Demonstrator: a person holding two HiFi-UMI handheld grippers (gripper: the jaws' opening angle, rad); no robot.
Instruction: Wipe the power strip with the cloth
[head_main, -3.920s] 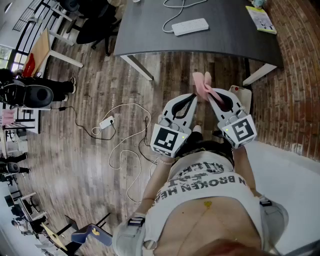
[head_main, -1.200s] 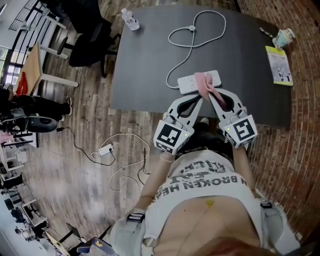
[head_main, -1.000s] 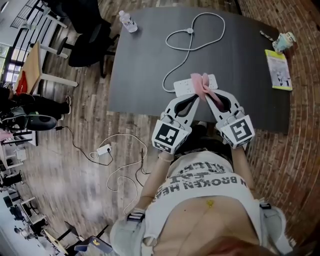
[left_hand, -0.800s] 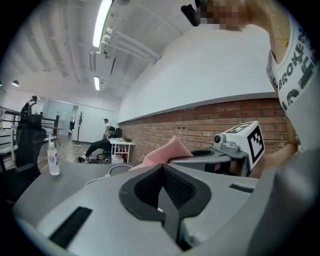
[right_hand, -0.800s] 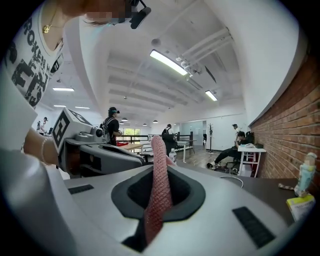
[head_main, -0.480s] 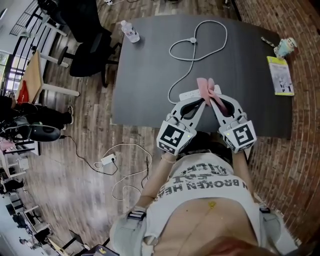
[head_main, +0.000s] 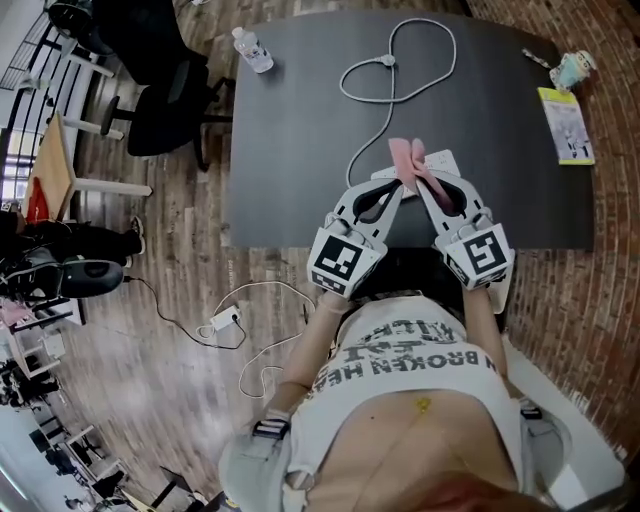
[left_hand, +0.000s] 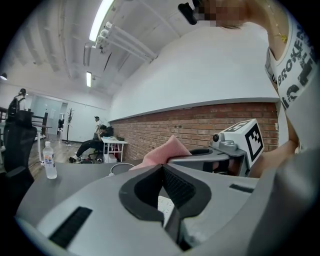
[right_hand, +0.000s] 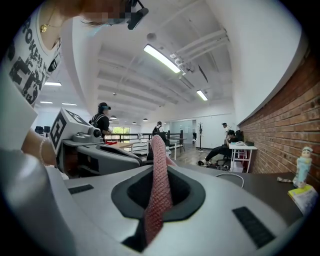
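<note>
Looking down from the head view, the two grippers meet in a V over the near edge of the dark table (head_main: 300, 120), their tips almost touching. The pink cloth (head_main: 408, 160) pokes out past them and lies across the white power strip (head_main: 444, 160), which shows only on either side of the cloth, close to the table's front edge. Its cable (head_main: 385, 70) loops off toward the far side. From up there you cannot say which claw has the cloth; the gripper views settle it. The right gripper (right_hand: 158, 167) has the cloth running down the slot between its jaws, pinched there, with the free end standing up above the tips. The left gripper (left_hand: 161, 167) has its jaws pressed together with nothing seen between them, and the cloth rises just beyond its tips, beside the right gripper. Only the head view takes in the water bottle (head_main: 251, 48) at the table's far left corner, the office chair (head_main: 150, 95) beside the table, and the charger (head_main: 226, 320) with its cords on the wooden floor. It also shows the figurine (head_main: 572, 70) and yellow booklet (head_main: 568, 125) from above. The right gripper view shows those two side-on by the brick wall (right_hand: 280, 115), and people (right_hand: 225, 145) farther back in the room.
</note>
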